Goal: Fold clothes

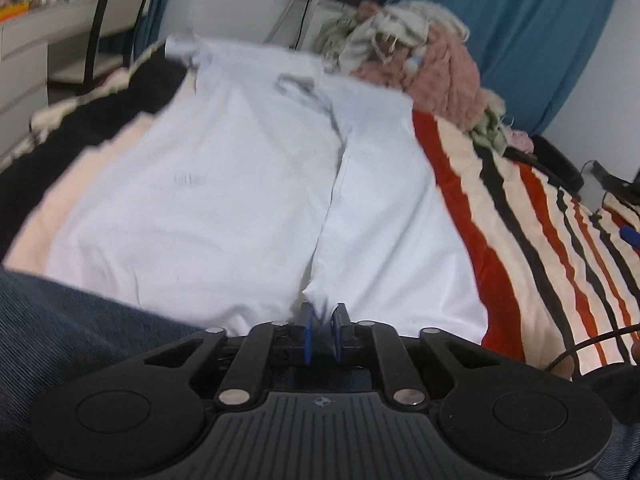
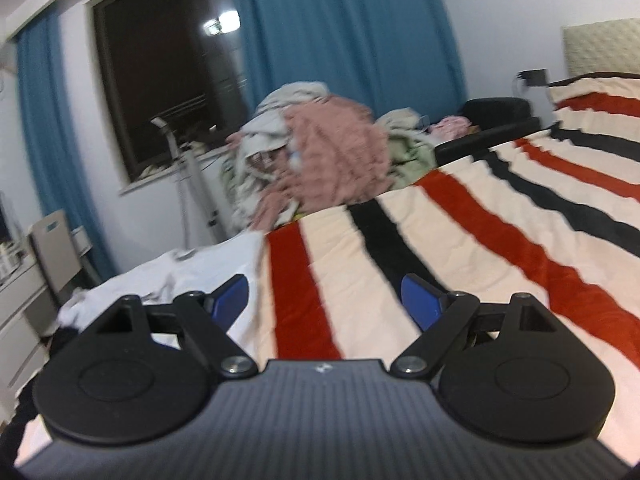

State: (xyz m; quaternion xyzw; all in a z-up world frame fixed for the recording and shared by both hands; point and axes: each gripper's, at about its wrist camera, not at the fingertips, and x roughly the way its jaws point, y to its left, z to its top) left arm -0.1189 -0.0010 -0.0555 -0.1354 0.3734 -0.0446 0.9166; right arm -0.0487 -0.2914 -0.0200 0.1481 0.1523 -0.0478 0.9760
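While clamped on the near hem of the white shirt [image 1: 224, 184], right at the edge of its folded-over right panel, the left gripper [image 1: 322, 334] has blue pads pressed together with a pinch of white cloth between them. Lies flat on the striped blanket [image 1: 520, 240], that shirt, collar at the far end, nearest the heap of unfolded clothes [image 1: 420, 56]. Looks already doubled inward along one lengthwise seam, so judged to be mid-fold: one side panel in, the rest yet to do.

Beside the shirt's right edge, over the striped blanket [image 2: 460, 240], hovers the right gripper [image 2: 324, 300], jaws spread wide and holding nothing; shirt [image 2: 172, 276] visible just off its left finger.

Next, probably: lift and carry the pinched hem toward the collar, or bring the empty claw onto the shirt's other corner first. Calls for an even, low lift so the panel already folded does not slide open. Blurred frames; hem details hard to confirm.
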